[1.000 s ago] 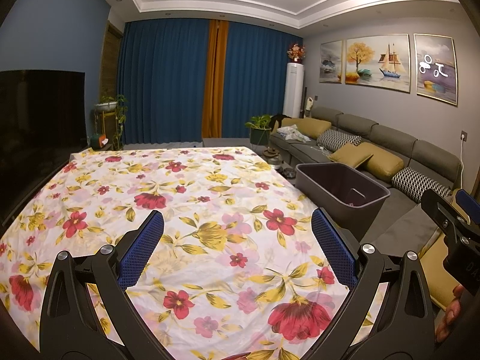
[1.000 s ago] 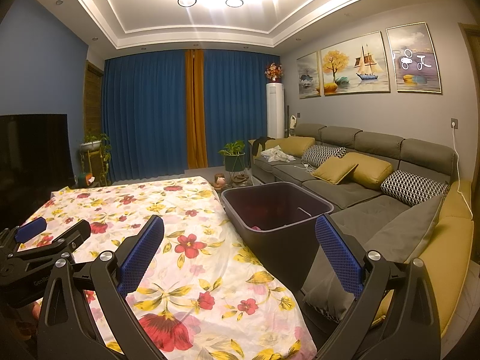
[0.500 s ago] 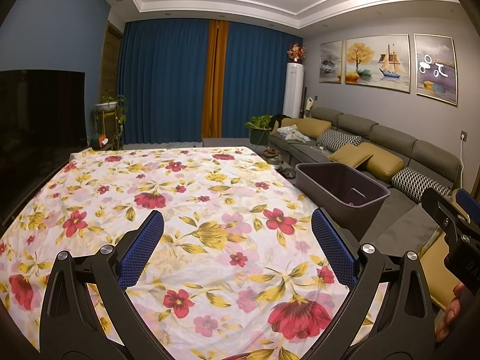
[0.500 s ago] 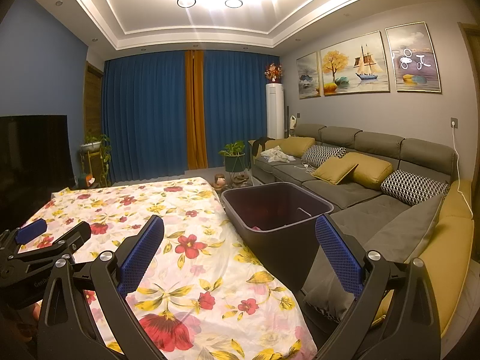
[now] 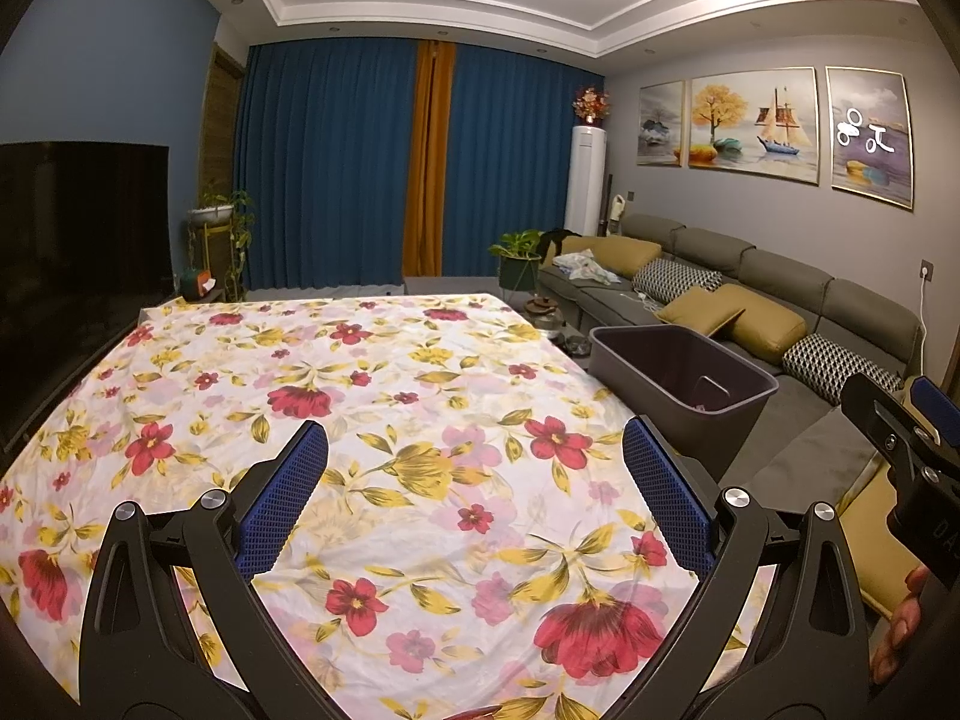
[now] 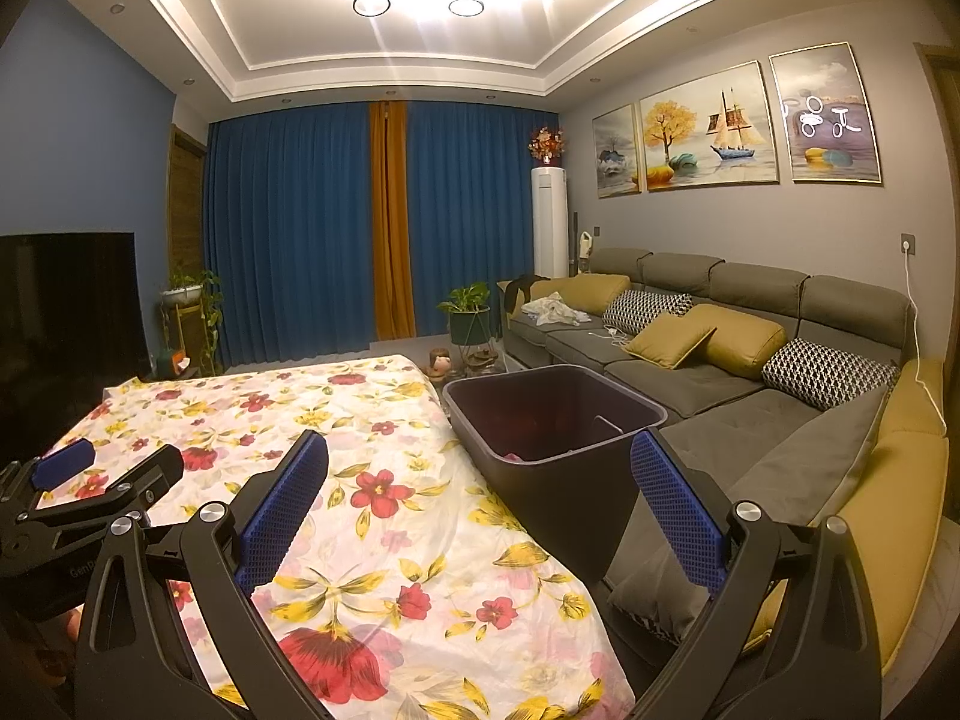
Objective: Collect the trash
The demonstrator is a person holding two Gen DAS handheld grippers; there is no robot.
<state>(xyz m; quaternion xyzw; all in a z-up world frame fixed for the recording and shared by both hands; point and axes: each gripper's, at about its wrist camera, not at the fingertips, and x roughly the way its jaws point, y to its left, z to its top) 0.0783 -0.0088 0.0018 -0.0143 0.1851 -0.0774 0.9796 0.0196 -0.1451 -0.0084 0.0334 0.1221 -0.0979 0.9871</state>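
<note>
A dark purple bin point(image 5: 684, 381) point(image 6: 555, 420) stands at the right edge of a table under a floral cloth point(image 5: 360, 420) point(image 6: 372, 480). Something pink and a white piece lie at the bin's bottom. No loose trash shows on the cloth. My left gripper point(image 5: 474, 480) hangs open over the near part of the cloth, nothing between its blue pads. My right gripper point(image 6: 480, 492) is open too, held above the table's right edge just short of the bin. Each gripper appears at the edge of the other's view, the right gripper point(image 5: 900, 438) and the left gripper point(image 6: 90, 480).
A grey sofa point(image 6: 720, 372) with yellow and patterned cushions runs along the right, close behind the bin. A dark television point(image 5: 78, 240) stands left of the table. Potted plants point(image 6: 465, 312) and blue curtains point(image 5: 336, 180) are at the far end.
</note>
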